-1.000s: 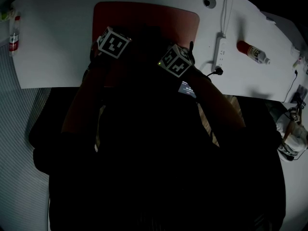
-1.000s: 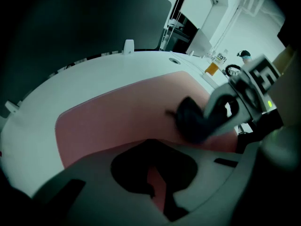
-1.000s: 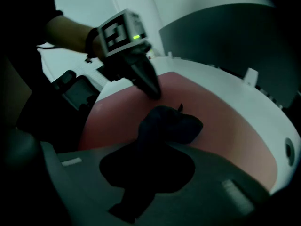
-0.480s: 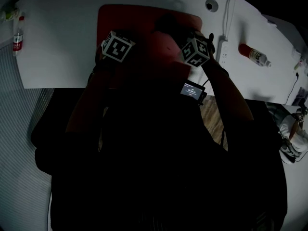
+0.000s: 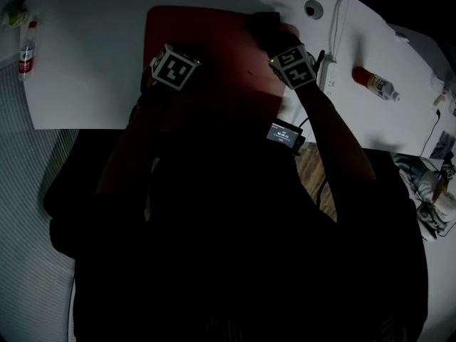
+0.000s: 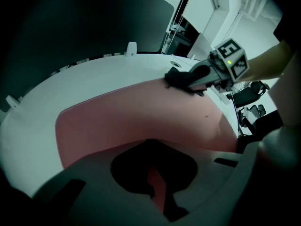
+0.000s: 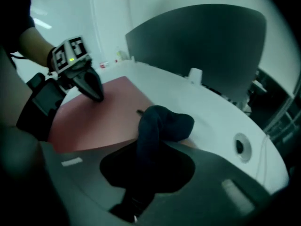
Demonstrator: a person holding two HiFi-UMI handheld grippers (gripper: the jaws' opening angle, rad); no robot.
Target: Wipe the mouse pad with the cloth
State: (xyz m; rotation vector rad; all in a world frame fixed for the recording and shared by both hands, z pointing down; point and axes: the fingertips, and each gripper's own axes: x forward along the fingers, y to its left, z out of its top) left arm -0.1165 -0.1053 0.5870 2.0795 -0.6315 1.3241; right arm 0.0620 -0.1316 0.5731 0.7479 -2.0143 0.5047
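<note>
Two hand-held grippers are on the red mouse pad [image 5: 206, 34]. The right hand-held gripper [image 5: 276, 40] is clamped on a bunched dark cloth [image 7: 160, 126] and presses it down at the pad's far right corner, about 1 o'clock on the pad. The left hand-held gripper [image 7: 94, 91] has its jaws drawn almost together with nothing between them. Its tip is planted on the pad toward 8 o'clock, as if pinning it to the white worktop [image 5: 85, 48].

Wiping looks under way, I'd say. No streak or sheen marks what has been covered, so I can't judge how much is left. A small dark speck [image 6: 207, 117] sits right of the pad's middle.

One red-labelled bottle [image 5: 374, 80] lies at 3 o'clock beyond a white power strip [image 5: 328, 70], and another [image 5: 26, 52] stands at 9 o'clock. Neither label is readable, nor is the lit wrist screen [image 5: 285, 134].
</note>
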